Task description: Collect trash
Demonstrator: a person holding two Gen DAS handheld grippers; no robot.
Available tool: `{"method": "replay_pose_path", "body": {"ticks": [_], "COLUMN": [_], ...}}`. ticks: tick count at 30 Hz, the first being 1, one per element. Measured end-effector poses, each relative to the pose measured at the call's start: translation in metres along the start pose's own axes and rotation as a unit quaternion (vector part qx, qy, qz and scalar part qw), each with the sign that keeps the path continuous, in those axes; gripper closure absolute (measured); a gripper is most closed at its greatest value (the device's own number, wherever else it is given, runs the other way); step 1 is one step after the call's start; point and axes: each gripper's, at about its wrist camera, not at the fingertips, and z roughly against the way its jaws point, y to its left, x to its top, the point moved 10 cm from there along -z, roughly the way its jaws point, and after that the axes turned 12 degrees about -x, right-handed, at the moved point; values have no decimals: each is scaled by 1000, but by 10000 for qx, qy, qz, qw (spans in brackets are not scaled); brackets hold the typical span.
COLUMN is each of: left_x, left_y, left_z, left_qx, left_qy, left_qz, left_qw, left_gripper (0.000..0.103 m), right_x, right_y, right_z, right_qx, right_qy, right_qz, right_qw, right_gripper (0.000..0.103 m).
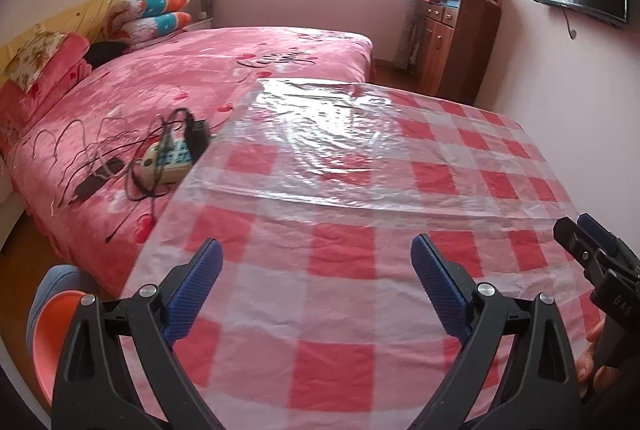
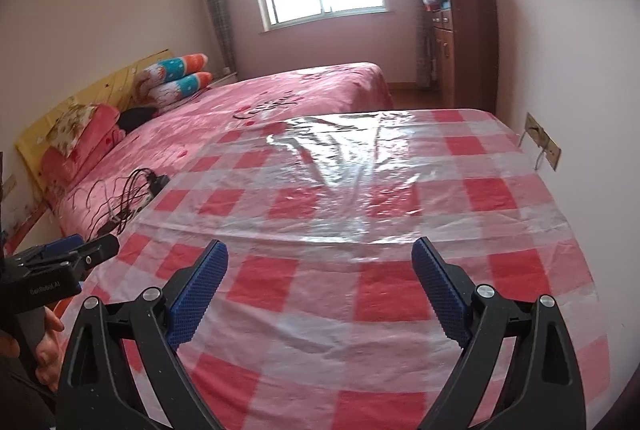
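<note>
left gripper (image 2: 96,250) body, right wrist view: "SenRobot AI", faint | right gripper (image 1: 576,230) body, left wrist view: "DAS", cut off | bed cover (image 1: 276,59): dark cursive script, unreadable

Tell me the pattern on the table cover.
Red and white checks on the table cover, under clear plastic; clearest in the right wrist view.

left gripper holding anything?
No, the left gripper is open, its blue pads spread apart with only the checkered tablecloth between them.

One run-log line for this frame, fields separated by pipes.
left gripper open, empty | right gripper open, empty | both over checked tablecloth | no trash visible on it
</note>
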Motion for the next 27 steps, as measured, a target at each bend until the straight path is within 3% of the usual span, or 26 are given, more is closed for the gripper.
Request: {"method": "replay_pose_path", "body": {"ticks": [15, 27], "left_x": [3, -1], "left_y": [-62, -86], "left_z": [-37, -52], "left_qx": [-241, -135], "left_qy": [215, 299], "left_qz": [-347, -606], "left_qw": [9989, 9976], "left_gripper": [8, 8], "right_x": [6, 2], "right_y": [-62, -78], "right_z": [-5, -9], "right_qx": [-445, -463], "right_qy": [-113, -56], "right_qz": [-243, -305], "right_qw": [9986, 9984], "right_gripper": [11, 11]}}
